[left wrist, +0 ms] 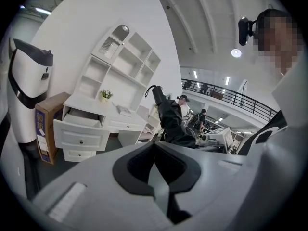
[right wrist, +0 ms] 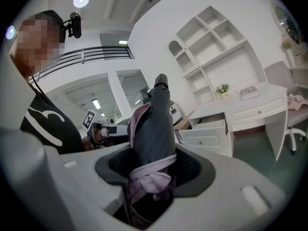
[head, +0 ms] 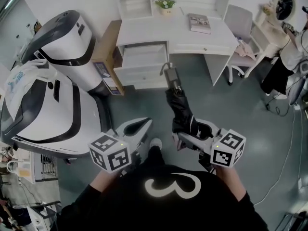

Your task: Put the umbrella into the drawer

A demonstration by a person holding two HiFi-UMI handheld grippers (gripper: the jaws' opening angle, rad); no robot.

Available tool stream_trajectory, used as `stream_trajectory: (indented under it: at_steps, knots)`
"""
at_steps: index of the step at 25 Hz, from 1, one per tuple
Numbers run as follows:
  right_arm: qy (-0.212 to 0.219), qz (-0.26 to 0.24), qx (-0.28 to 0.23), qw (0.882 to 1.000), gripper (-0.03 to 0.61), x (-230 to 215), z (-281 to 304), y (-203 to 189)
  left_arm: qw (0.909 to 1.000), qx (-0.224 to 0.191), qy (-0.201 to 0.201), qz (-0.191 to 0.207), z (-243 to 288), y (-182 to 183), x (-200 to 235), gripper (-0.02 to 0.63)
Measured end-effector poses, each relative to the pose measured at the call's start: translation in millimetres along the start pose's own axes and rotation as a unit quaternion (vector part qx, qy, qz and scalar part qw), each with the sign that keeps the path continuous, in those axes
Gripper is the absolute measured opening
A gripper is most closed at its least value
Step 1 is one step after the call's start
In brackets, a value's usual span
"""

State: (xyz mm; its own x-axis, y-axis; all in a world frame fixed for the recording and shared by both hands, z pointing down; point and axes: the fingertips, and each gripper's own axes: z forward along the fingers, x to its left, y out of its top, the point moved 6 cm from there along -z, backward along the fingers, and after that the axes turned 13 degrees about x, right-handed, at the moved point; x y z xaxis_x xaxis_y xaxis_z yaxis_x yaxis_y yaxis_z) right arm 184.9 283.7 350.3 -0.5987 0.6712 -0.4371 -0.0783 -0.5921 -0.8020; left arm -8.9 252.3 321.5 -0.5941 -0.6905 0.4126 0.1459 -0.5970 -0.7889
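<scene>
A grey-green floor runs up to a white desk with open shelving above it. On the desk stand a small potted plant and a book. The top drawer of the desk's left-hand stack is pulled out, and what shows of its inside is bare white. A tall cardboard box leans beside the desk. A large white-and-black machine fills the left side of the head view, and a pale chair sits at the desk's right end.

The umbrella is folded into a slim black bundle. A pinkish-lilac strap is wrapped round its lower part, and a lilac edge shows along one fold. Its dark handle end points away from the person, toward the open drawer. It is in the air over the floor, well short of the desk, and touches no furniture.

The right claw is clenched round the umbrella's lower end. In the right gripper view the jaws stand fairly wide, with the wrapped fabric filling the space between them. The left claw hangs beside it, apart from the umbrella. Its jaws are drawn together with nothing between them.
</scene>
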Motion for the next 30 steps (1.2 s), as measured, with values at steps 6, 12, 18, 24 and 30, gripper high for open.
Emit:
stream_trajectory:
  at_steps: [6,12,18,24,30]
  knots:
    - [-0.008,0.028,0.003,1.000,0.230,-72.8,64.5,67.0,0.9994,0.031,-0.014,-0.003,46.6,72.0,89.4,0.009]
    - [-0.025,0.039,0.019,0.999,0.230,-132.2,122.2,122.9,0.9990,0.036,-0.016,-0.022,74.2,121.0,177.5,0.009]
    - [-0.038,0.031,0.032,0.998,0.230,-164.7,160.2,158.4,0.9987,0.036,-0.006,-0.035,87.0,139.3,235.1,0.009]
    - [-0.035,0.032,0.056,0.997,0.230,-183.9,184.6,162.9,0.9985,0.031,0.008,-0.046,89.8,147.4,265.7,0.009]
    - [-0.018,0.029,0.072,0.997,0.230,-205.9,200.2,172.3,0.9981,0.027,0.023,-0.051,101.3,157.8,279.8,0.009]
